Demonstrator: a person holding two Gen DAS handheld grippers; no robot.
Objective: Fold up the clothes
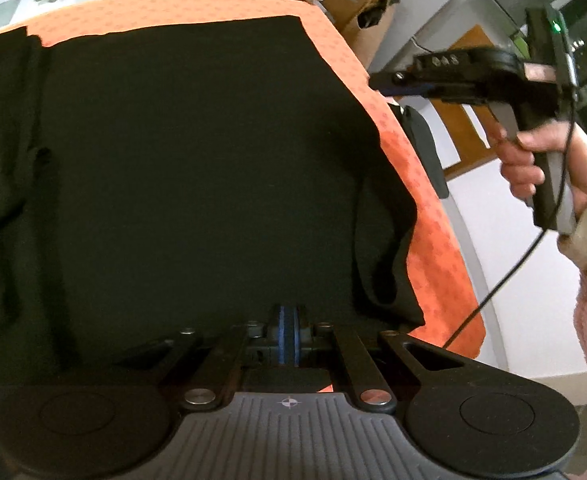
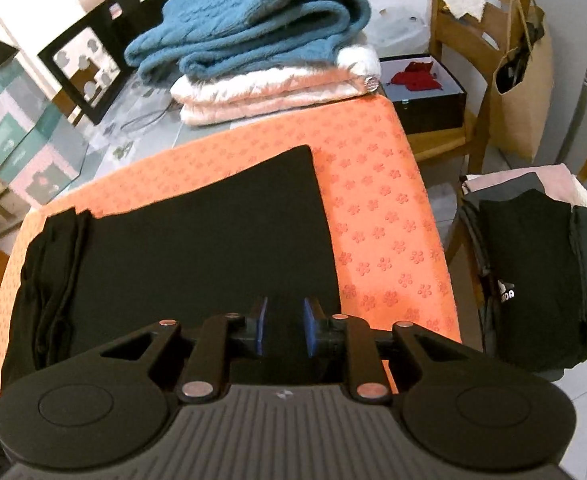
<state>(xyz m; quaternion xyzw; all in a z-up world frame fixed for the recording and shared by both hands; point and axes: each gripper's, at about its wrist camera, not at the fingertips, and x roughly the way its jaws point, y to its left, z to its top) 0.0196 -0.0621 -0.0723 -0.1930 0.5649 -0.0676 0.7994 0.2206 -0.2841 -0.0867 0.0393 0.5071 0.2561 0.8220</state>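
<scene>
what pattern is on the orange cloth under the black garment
Small flower motifs on the orange cloth, clearest in the right wrist view.

A home, prob. a dining rm: glass-topped surface [image 2: 105, 136] w/ an orange mat [image 2: 377, 216], wooden chairs [image 2: 453, 40] round it. Folded blankets [image 2: 261, 40], a paper bag [image 2: 521, 92] hung on a chair, clothes pile [image 2: 533, 264] on another seat, boxes [image 2: 9, 136] etc. stacked nearby.
</scene>
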